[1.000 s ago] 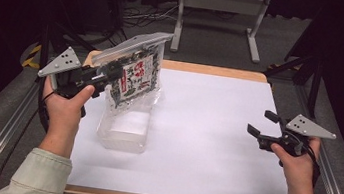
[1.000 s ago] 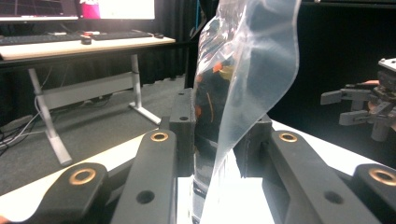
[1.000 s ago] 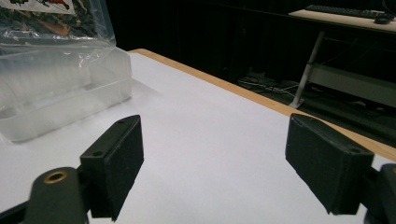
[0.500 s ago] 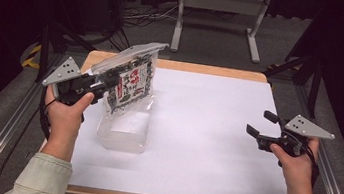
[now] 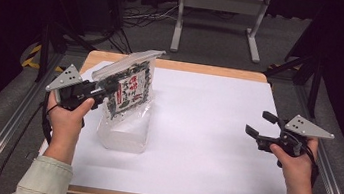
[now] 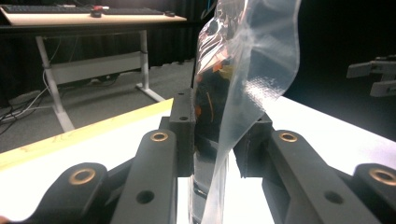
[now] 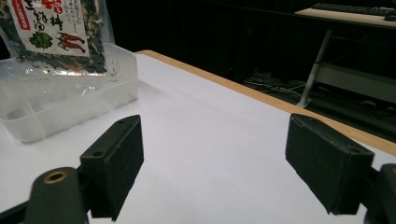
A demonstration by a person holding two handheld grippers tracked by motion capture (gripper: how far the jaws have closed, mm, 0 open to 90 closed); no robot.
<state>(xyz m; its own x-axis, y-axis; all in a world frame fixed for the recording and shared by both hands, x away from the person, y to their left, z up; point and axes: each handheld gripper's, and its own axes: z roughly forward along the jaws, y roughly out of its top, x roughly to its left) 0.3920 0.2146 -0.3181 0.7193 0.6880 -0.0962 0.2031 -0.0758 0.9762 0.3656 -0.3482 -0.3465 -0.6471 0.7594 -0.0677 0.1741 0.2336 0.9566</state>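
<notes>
A clear bag of dark dried food with a red and white label [image 5: 128, 88] hangs tilted, its lower end inside a clear plastic tub [image 5: 122, 133] on the left of the white table. My left gripper [image 5: 105, 91] is shut on the bag's left edge. In the left gripper view the film of the bag [image 6: 243, 70] is pinched between the black pads of the left gripper [image 6: 217, 135]. My right gripper [image 5: 259, 123] hovers open and empty over the table's right side. The right gripper view shows the right gripper [image 7: 215, 130] with the bag [image 7: 51, 32] and tub [image 7: 70, 100] far off.
The white table top [image 5: 204, 141] has a wooden edge [image 5: 204, 69] at the back. Metal rails [image 5: 5, 120] run along both sides. A grey desk frame [image 5: 219, 12] stands on the floor beyond. The right gripper [image 6: 373, 77] appears far off in the left gripper view.
My left hand has lowered the bag, so its bottom now sits deeper in the tub. The right hand has stayed still.
</notes>
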